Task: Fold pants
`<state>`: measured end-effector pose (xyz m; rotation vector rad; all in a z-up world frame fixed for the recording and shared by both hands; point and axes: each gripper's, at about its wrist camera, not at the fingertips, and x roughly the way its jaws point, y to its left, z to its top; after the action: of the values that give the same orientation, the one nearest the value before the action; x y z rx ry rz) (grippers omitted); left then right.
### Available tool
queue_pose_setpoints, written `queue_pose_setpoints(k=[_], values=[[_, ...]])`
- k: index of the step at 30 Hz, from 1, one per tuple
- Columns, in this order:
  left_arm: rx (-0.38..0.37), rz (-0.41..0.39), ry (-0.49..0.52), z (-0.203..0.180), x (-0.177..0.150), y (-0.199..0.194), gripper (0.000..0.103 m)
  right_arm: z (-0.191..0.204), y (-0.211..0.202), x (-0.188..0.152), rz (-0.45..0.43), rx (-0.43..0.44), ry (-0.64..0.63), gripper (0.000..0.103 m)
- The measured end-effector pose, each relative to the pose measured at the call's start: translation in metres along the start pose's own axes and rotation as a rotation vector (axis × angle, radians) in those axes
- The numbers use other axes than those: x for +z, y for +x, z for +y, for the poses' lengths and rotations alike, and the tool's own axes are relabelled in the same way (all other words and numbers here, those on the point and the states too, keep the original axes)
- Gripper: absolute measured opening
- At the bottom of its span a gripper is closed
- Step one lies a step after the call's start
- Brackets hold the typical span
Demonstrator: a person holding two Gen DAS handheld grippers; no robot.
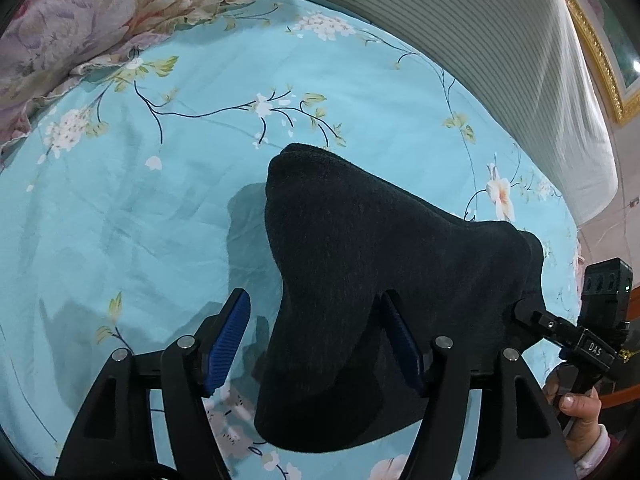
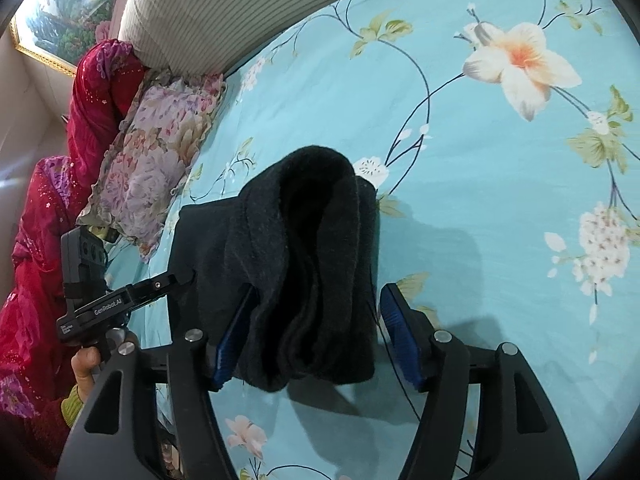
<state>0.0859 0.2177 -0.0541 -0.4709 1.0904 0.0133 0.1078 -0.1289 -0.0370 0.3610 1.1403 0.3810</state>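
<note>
The dark charcoal pants [image 1: 360, 264] are a folded bundle above a turquoise flowered bed sheet [image 1: 120, 208]. In the left wrist view my left gripper [image 1: 316, 340] has its jaws wide apart; the cloth drapes over its right finger [image 1: 400, 340], while its left finger [image 1: 228, 344] is bare. The right gripper [image 1: 524, 312] touches the bundle's right edge there. In the right wrist view my right gripper [image 2: 316, 336] is open, and the thick folded end of the pants [image 2: 312, 264] hangs between its fingers. The left gripper [image 2: 180, 278] meets the bundle's left side there.
A floral pillow [image 1: 80, 28] lies at the head of the bed, also in the right wrist view [image 2: 152, 160]. A striped white headboard cushion [image 1: 460, 40] runs along the back. Red patterned bedding [image 2: 44, 240] is piled at the left. A gilt-framed picture [image 2: 60, 12] hangs on the wall.
</note>
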Motion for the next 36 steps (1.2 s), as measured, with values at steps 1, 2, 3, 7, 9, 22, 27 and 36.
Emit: queue_pose_setpoints(k=[1,2,3,7,9,22,27,36], values=[[0.009,-0.006,0.005,-0.001,-0.001,-0.002,0.072,0.000,-0.001,0.000,-0.004,-0.001,0.000,0.066],[0.016,-0.011,0.007,-0.002,-0.002,-0.004,0.072,0.000,-0.003,-0.001,-0.011,-0.006,0.000,0.067],[0.026,-0.018,0.011,-0.003,-0.004,-0.006,0.073,0.000,-0.005,-0.002,-0.020,-0.012,-0.001,0.069],[0.045,-0.035,0.022,-0.006,-0.012,-0.012,0.074,0.001,-0.008,-0.005,-0.037,-0.021,-0.004,0.073],[0.059,-0.041,0.030,-0.008,-0.016,-0.015,0.076,0.004,-0.010,-0.006,-0.043,-0.027,-0.007,0.074],[0.188,-0.135,0.091,-0.031,-0.050,-0.043,0.081,0.045,-0.026,-0.025,-0.123,-0.115,-0.199,0.084],[0.225,-0.172,0.127,-0.042,-0.062,-0.050,0.081,0.057,-0.030,-0.034,-0.154,-0.159,-0.277,0.085],[0.279,-0.237,0.164,-0.053,-0.079,-0.063,0.081,0.074,-0.031,-0.055,-0.182,-0.248,-0.398,0.089]])
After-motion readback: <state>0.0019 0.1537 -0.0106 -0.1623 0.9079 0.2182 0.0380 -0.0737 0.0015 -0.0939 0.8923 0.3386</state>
